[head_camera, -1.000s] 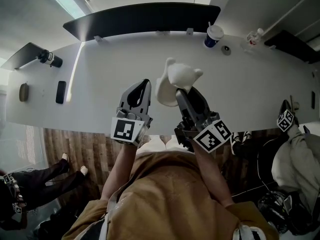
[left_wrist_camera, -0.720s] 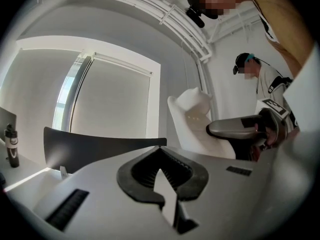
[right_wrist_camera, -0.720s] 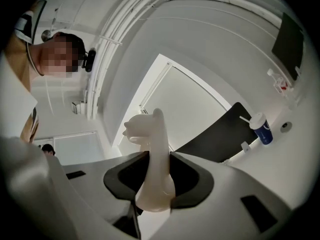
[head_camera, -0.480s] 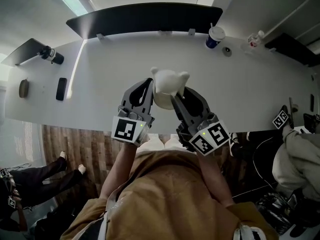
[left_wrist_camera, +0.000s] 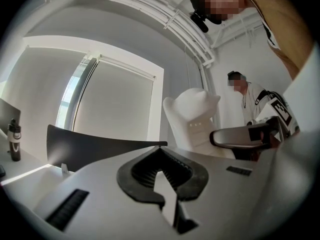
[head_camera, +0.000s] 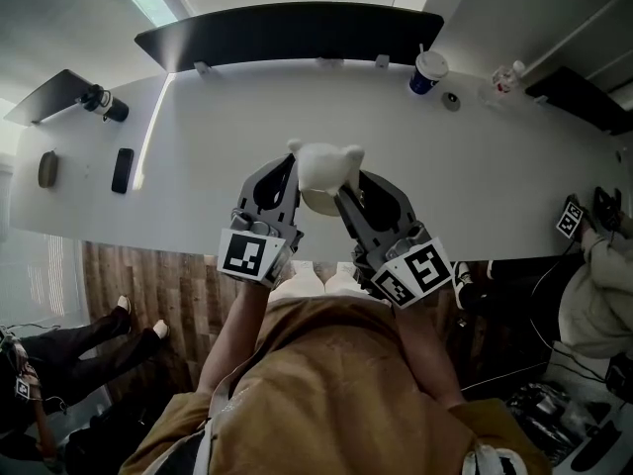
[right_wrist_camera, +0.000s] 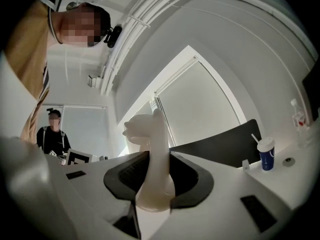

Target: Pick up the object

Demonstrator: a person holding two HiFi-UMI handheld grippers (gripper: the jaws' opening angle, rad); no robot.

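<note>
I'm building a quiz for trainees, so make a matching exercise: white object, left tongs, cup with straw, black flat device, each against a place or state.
1 white object
2 left tongs
3 cup with straw
4 black flat device

A far edge of table
B empty
C left end of table
D held by right tongs

Pairs: 1-D, 2-B, 3-A, 4-C

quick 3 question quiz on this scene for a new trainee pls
1. Which gripper holds the white eared object? A left, B right, C neither
2. True or false: the blue cup lies tipped over on the table.
3. Fill in: the left gripper has its jaws ___, with nothing between them.

Key: 1 B, the right gripper is clamped on it. 2 False, the cup stands upright. 3 shut.
</note>
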